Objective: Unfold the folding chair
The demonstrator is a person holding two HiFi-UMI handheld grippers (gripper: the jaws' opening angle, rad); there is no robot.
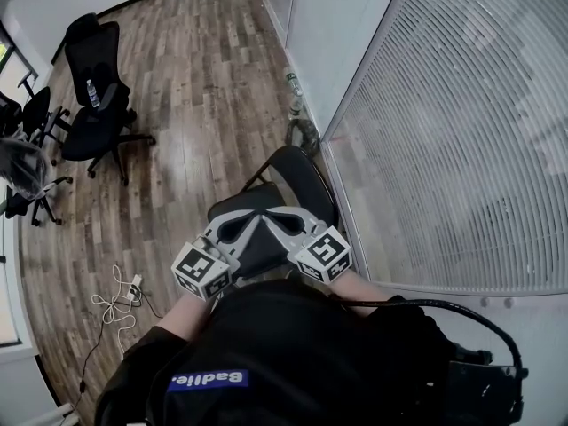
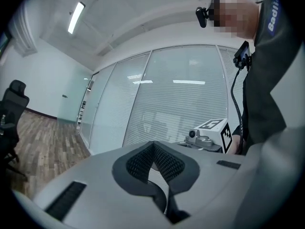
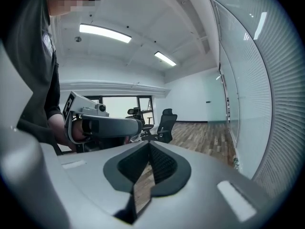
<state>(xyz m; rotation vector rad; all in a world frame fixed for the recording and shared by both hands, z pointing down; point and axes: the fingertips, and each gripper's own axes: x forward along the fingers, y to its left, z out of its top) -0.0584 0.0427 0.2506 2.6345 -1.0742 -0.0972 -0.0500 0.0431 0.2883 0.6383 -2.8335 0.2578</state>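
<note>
Left claw and right claw are clenched empty; the unheld chair could tip against the wall.

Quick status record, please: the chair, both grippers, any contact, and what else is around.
folding chair: black, on the wood floor beside the glass wall; seat and back both show, looks opened out
left gripper: shut, nothing between its jaws
right gripper: shut, nothing between its jaws
position: both grippers over the folding chair in the head view, tips close together
contact: no grip on the folding chair
nearby: office chairs at far left; cable on the floor
</note>
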